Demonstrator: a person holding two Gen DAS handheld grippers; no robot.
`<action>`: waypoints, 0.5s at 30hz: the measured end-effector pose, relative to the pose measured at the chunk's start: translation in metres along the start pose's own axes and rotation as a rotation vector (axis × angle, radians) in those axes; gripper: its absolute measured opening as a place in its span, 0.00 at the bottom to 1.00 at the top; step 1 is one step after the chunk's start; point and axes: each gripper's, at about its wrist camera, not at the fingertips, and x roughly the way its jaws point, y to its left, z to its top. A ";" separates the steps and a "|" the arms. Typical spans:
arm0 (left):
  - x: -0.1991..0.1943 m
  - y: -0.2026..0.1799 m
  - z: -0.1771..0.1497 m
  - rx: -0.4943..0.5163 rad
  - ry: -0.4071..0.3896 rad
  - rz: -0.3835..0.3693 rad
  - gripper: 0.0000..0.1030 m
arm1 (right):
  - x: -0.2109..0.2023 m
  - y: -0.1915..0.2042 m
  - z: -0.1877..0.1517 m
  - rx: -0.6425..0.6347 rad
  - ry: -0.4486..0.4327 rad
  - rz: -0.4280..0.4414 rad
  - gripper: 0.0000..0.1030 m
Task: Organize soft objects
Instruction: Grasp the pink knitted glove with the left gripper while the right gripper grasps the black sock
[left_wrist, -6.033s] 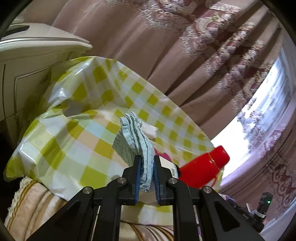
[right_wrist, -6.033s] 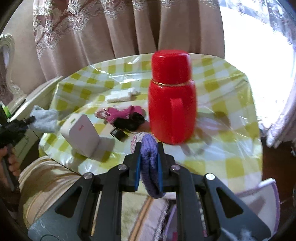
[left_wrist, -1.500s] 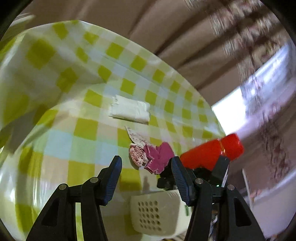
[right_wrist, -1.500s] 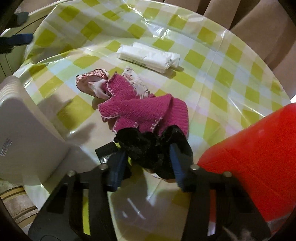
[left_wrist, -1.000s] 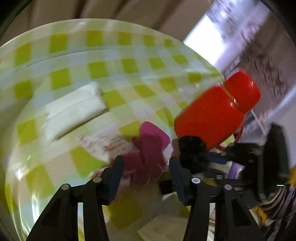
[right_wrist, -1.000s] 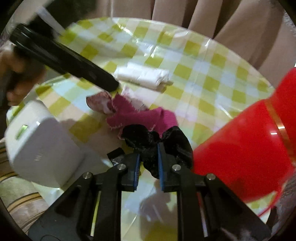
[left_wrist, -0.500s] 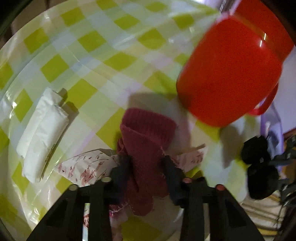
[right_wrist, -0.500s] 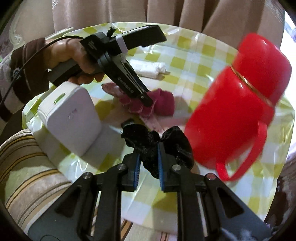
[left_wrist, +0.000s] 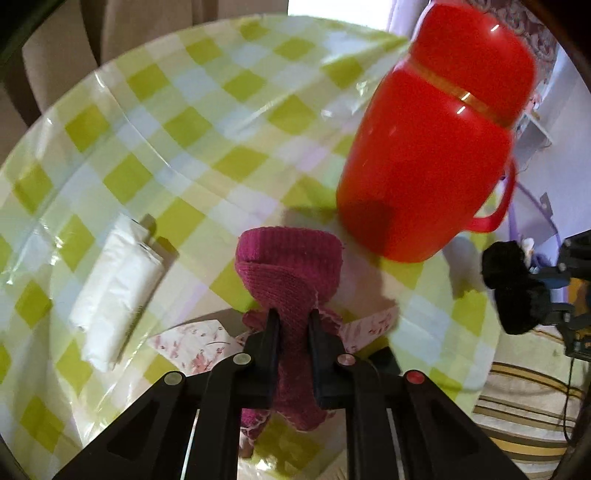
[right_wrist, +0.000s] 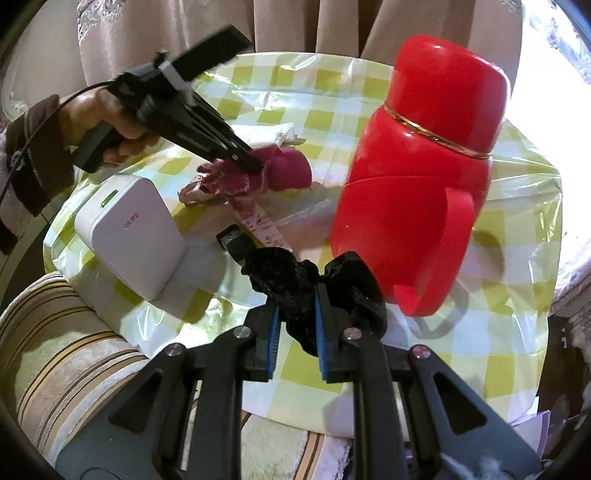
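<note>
A round worktop (right_wrist: 517, 229) fills the middle of the scene, dressed in a yellow-green and white checked cloth (left_wrist: 207, 122) under glossy clear plastic that catches the glare. Behind it, on the far side, hang heavy beige curtains (right_wrist: 295, 26) in long folds, with an embroidered floral panel (right_wrist: 99, 22) to the far left. Bright daylight pours in at the far right through a window (right_wrist: 550, 40), washed out white. Near left, tucked under the worktop's edge, there's a cushioned seat (right_wrist: 66, 354) in cream with brown and gold stripes.
</note>
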 end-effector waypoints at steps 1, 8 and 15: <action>-0.008 -0.003 0.000 -0.003 -0.013 0.005 0.14 | -0.001 0.000 0.000 0.002 -0.002 0.000 0.19; -0.039 -0.015 -0.004 -0.071 -0.090 0.062 0.14 | -0.019 0.004 -0.006 0.013 -0.028 0.002 0.19; -0.070 -0.039 -0.023 -0.162 -0.206 0.071 0.14 | -0.035 0.001 -0.010 0.034 -0.050 0.000 0.19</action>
